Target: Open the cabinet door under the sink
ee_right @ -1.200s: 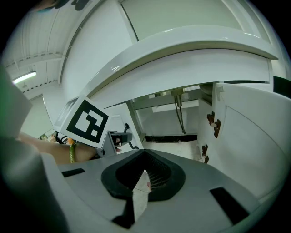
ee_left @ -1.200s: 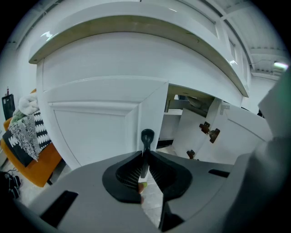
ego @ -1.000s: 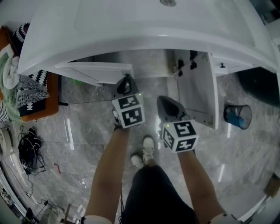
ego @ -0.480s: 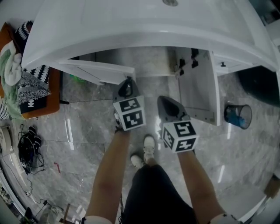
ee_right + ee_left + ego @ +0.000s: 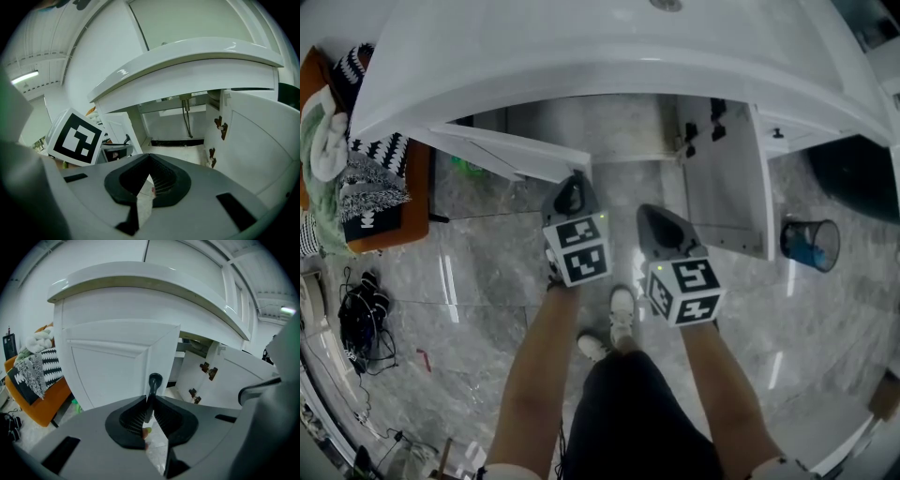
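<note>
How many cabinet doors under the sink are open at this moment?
2. The left door is partly open, its handle gripped by the left gripper. The right door stands wide open, untouched. The sink may hide another panel.

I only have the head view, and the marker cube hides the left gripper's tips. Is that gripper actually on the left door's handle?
Observer: Yes. In the left gripper view, the left gripper is clamped on the black handle at the free edge of the left door.
Operator: And the right one?
Observer: The right gripper has its jaws together with nothing between them, and it isn't touching the right door.
Operator: Anything inside the cabinet?
Observer: The right gripper view shows a thin pipe hanging down at the back.
</note>
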A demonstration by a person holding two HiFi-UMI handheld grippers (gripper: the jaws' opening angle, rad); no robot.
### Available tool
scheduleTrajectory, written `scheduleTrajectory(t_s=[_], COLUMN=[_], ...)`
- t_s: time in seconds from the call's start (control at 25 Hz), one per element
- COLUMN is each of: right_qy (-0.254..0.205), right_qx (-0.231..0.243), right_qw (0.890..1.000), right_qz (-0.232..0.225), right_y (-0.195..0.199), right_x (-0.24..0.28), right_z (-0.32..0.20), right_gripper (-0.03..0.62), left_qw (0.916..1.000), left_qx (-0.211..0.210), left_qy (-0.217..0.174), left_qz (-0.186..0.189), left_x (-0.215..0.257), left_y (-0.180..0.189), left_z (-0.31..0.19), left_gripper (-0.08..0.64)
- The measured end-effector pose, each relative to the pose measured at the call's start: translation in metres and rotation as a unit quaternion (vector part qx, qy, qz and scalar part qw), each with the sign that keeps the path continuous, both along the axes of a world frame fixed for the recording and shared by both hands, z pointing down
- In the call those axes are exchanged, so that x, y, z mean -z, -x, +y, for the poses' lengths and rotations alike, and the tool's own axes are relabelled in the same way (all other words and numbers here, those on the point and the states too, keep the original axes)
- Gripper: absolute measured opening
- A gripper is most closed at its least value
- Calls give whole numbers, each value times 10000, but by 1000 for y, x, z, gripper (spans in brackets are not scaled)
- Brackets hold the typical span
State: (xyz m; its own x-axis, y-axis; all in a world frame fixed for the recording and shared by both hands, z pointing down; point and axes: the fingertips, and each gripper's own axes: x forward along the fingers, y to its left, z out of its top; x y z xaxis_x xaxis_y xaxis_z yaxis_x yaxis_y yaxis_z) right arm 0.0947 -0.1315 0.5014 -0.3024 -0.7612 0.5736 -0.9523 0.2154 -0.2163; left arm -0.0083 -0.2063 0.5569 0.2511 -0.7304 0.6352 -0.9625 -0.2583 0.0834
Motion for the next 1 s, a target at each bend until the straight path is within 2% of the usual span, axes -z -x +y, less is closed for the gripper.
scheduleTrajectory(t_s=[1.0], right_qy=[-20], right_qx=[49], right_qw=[10000], right_qz=[23], right_y=[27], right_x=[3], right_z=[13], right_gripper=[9], left_qw=[9997], left_qx=[140], left_qy=[45], left_qz=[171], left_x=[-3], left_y=[26], left_z=[37], left_gripper=[52])
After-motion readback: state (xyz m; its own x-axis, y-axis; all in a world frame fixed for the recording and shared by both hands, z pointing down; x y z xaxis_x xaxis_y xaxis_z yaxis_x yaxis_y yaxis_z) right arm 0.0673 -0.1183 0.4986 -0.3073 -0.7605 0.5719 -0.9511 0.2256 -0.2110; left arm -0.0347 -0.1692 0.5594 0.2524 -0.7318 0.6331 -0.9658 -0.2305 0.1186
